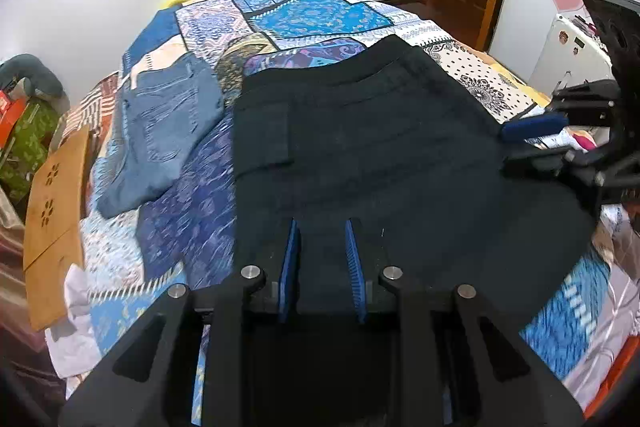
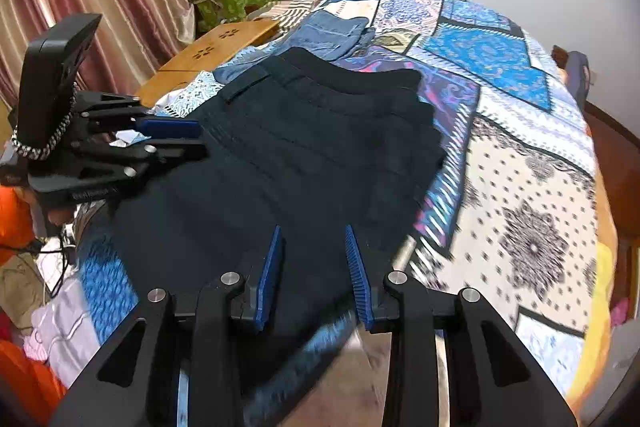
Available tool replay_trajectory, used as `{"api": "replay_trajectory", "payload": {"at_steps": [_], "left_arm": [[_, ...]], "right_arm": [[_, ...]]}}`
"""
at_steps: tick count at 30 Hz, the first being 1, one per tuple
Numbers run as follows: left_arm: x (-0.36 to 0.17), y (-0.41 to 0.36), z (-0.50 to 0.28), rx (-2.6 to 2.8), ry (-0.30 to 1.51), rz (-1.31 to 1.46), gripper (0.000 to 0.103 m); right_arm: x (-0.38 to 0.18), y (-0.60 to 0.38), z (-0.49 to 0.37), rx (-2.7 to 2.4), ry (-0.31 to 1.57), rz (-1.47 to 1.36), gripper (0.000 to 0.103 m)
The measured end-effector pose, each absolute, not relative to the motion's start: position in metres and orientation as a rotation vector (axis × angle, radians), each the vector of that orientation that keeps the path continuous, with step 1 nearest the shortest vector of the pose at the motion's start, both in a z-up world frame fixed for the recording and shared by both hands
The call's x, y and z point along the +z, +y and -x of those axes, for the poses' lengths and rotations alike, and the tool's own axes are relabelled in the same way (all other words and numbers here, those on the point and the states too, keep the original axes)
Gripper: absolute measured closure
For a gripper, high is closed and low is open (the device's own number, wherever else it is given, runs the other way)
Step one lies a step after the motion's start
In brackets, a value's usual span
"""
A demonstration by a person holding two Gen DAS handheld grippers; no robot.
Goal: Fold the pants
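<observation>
**Now I hold the pants at both near corners**

Here the black pants (image 1: 360, 131) lie flat on the bed (image 1: 312, 11). My left gripper (image 1: 322, 259) is clamped on the near edge. My right gripper (image 2: 314, 263) pinches it too. I hold both sides so the cloth stays even when I fold. The jeans (image 1: 160, 123) sit beside, out of my way.

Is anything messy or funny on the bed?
A bit. The blue jeans lie crooked and bunched beside the black pants on the patchwork bedspread. The black pants' far edge is rumpled into folds. Nothing looks torn or spilled.
</observation>
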State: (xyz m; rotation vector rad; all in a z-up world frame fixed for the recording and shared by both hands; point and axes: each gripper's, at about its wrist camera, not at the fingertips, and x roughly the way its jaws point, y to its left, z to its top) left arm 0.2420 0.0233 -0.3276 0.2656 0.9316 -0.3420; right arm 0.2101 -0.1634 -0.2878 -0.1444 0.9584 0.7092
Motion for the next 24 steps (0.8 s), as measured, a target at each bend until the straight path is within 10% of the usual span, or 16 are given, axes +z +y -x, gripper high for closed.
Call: {"api": "replay_trajectory", "payload": {"at_steps": [6,24], "left_arm": [[-0.327,0.07,-0.223,-0.266,0.952,-0.169,0.045],[-0.331,0.094,-0.279,-0.368,1.103,0.148,0.036]], "right_arm": [[-0.284,-0.198,-0.197,0.625,0.982,0.09,0.053],[-0.297,-0.189,-0.216,0.566,1.078,-0.113,0.028]]}}
